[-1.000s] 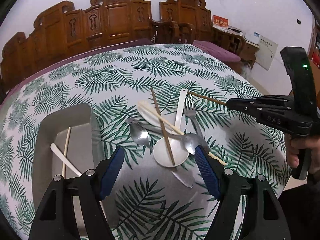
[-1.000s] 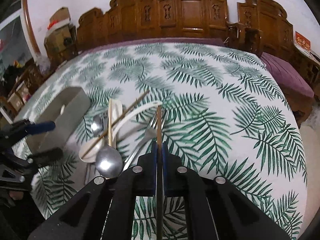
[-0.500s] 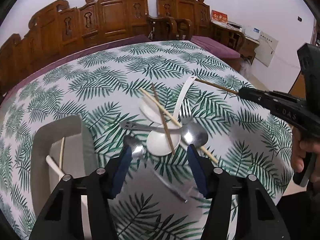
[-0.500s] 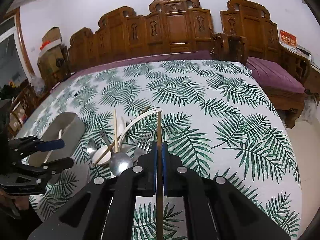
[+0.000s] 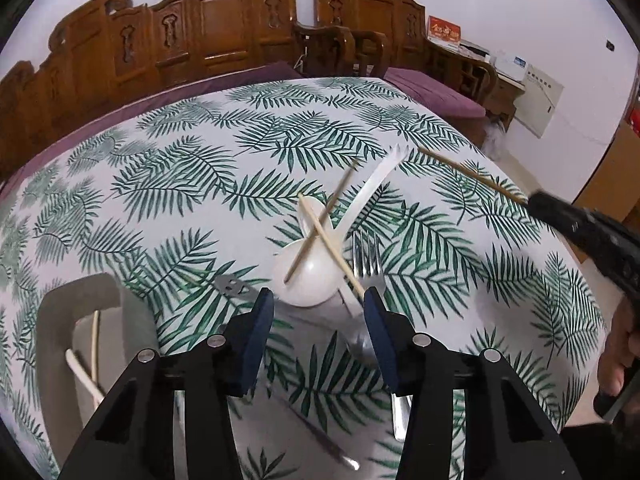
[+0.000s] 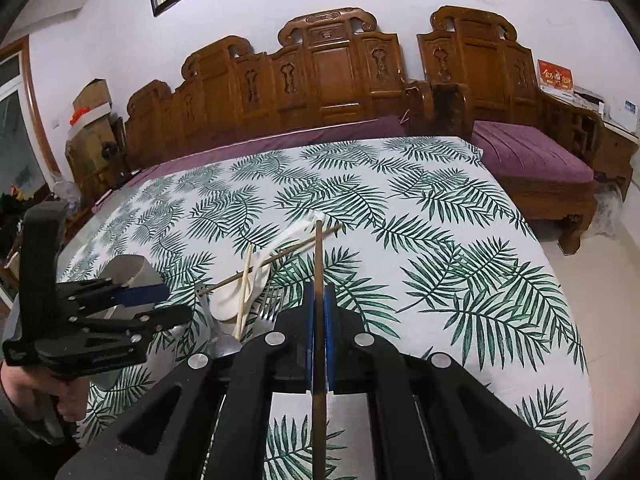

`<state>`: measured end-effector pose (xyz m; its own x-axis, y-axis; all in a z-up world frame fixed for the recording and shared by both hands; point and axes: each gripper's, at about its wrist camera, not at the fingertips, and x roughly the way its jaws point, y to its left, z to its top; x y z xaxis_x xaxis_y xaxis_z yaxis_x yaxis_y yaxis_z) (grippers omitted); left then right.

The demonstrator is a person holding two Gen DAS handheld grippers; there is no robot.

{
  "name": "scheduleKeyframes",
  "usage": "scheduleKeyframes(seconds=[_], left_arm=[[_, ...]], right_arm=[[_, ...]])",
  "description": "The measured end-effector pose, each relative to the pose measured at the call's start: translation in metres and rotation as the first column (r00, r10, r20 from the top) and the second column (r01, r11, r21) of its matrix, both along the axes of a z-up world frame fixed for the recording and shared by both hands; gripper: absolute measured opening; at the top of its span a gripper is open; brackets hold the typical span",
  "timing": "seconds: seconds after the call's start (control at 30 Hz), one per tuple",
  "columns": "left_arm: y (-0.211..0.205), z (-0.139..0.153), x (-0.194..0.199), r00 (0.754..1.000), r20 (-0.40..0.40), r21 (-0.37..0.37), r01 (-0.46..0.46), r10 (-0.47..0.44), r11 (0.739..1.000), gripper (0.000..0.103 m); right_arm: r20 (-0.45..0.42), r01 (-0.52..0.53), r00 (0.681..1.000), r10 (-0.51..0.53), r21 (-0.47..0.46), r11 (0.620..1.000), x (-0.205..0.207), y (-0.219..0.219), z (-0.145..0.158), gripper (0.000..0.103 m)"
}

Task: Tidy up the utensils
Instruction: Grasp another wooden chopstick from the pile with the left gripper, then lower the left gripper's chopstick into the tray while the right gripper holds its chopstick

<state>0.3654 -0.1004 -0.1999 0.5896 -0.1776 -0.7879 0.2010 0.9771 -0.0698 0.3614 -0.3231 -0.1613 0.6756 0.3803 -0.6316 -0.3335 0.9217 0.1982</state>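
A pile of utensils lies mid-table: a white spoon (image 5: 308,276), a pale chopstick (image 5: 328,240) crossed over a brown one (image 5: 336,200), a white plastic fork (image 5: 380,176), a metal fork (image 5: 368,256) and a metal spoon (image 5: 360,348). My left gripper (image 5: 318,312) hovers just over the pile's near edge. Its jaws are closing, with the white spoon's bowl and the pale chopstick's end in front of the gap and the pads pressing nothing. My right gripper (image 6: 319,300) is shut on a dark brown chopstick (image 6: 318,256), held above the table to the right.
A grey tray (image 5: 60,304) at the left holds a pale chopstick (image 5: 95,340) and a white utensil (image 5: 82,376). Carved wooden benches with purple cushions (image 6: 528,152) border the table's far side and right. The leaf-print cloth (image 6: 460,240) is bare on the right half.
My left gripper has moved in over the utensil pile and its jaws have narrowed. My right gripper has lifted and tilted upward a little with the chopstick still clamped.
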Motion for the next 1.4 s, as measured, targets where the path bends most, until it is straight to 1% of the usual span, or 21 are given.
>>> scheduleKeyframes(seconds=[0.13, 0.2, 0.23, 0.33, 0.4, 0.47, 0.57, 0.6, 0.7, 0.77, 0.83, 0.9, 1.07, 1.2, 1.27, 1.3, 1.4], left_arm=[[-0.008, -0.004, 0.013, 0.999, -0.035, -0.050, -0.001, -0.001, 0.999, 0.034], [-0.014, -0.008, 0.019, 0.999, -0.044, -0.058, 0.003, -0.006, 0.998, 0.029], [-0.017, -0.010, 0.022, 0.999, -0.047, -0.056, 0.002, -0.004, 0.998, 0.029], [-0.021, -0.012, 0.030, 0.999, -0.035, -0.021, -0.008, 0.008, 1.000, 0.028], [-0.021, -0.012, 0.037, 1.000, -0.025, 0.026, -0.012, 0.012, 1.000, 0.028], [-0.019, -0.015, 0.044, 0.999, -0.040, 0.053, -0.012, 0.014, 0.999, 0.027], [-0.016, -0.027, 0.053, 0.996, -0.089, 0.087, -0.001, 0.009, 0.996, 0.027], [-0.015, -0.030, 0.055, 0.995, -0.099, 0.094, -0.001, 0.010, 0.996, 0.027], [-0.012, -0.039, 0.057, 0.992, -0.129, 0.104, 0.007, 0.006, 0.995, 0.020], [-0.011, -0.042, 0.058, 0.992, -0.129, 0.108, 0.010, 0.004, 0.994, 0.018], [-0.010, -0.043, 0.059, 0.991, -0.133, 0.102, 0.011, 0.002, 0.995, 0.012], [-0.010, -0.045, 0.061, 0.990, -0.139, 0.097, 0.017, -0.003, 0.995, 0.010], [-0.012, -0.045, 0.061, 0.992, -0.127, 0.109, 0.038, -0.024, 0.993, 0.009], [-0.017, -0.040, 0.056, 0.994, -0.098, 0.115, 0.062, -0.051, 0.991, 0.003], [-0.016, -0.035, 0.051, 0.996, -0.076, 0.126, 0.055, -0.046, 0.991, 0.003], [-0.014, -0.032, 0.047, 0.996, -0.070, 0.111, 0.059, -0.051, 0.992, 0.002], [-0.009, -0.022, 0.037, 0.998, -0.047, 0.099, 0.051, -0.046, 0.994, 0.002]], right_arm=[[-0.028, 0.011, 1.000, -0.012, -0.022, 1.000, 0.003, 0.000, -0.008, 0.006], [-0.031, 0.020, 0.999, -0.021, -0.020, 1.000, 0.003, -0.003, -0.009, 0.006], [-0.033, 0.023, 0.999, -0.023, -0.014, 1.000, 0.004, -0.004, -0.010, 0.006], [-0.040, 0.018, 0.999, -0.018, -0.007, 1.000, 0.005, -0.005, -0.013, 0.006], [-0.043, 0.015, 0.999, -0.015, -0.003, 1.000, 0.006, -0.005, -0.014, 0.006], [-0.045, 0.011, 0.999, -0.011, 0.006, 1.000, 0.007, -0.005, -0.014, 0.006], [-0.045, 0.003, 0.999, -0.002, 0.014, 1.000, 0.007, -0.003, -0.014, 0.006], [-0.046, -0.001, 0.999, 0.002, 0.016, 1.000, 0.007, -0.002, -0.014, 0.006], [-0.046, -0.009, 0.999, 0.009, 0.016, 1.000, 0.007, -0.001, -0.015, 0.006], [-0.046, -0.013, 0.999, 0.014, 0.016, 1.000, 0.007, 0.000, -0.014, 0.006], [-0.046, -0.018, 0.999, 0.019, 0.018, 1.000, 0.007, 0.001, -0.015, 0.006], [-0.047, -0.022, 0.999, 0.023, 0.016, 1.000, 0.006, 0.002, -0.015, 0.006], [-0.047, -0.028, 0.998, 0.029, 0.017, 0.999, 0.005, 0.004, -0.015, 0.006], [-0.049, -0.035, 0.998, 0.036, 0.018, 0.999, 0.005, 0.006, -0.015, 0.006], [-0.050, -0.038, 0.998, 0.038, 0.014, 0.999, 0.005, 0.006, -0.016, 0.006], [-0.050, -0.039, 0.998, 0.040, 0.015, 0.999, 0.005, 0.007, -0.016, 0.006], [-0.048, -0.043, 0.998, 0.044, 0.020, 0.999, 0.005, 0.008, -0.014, 0.006]])
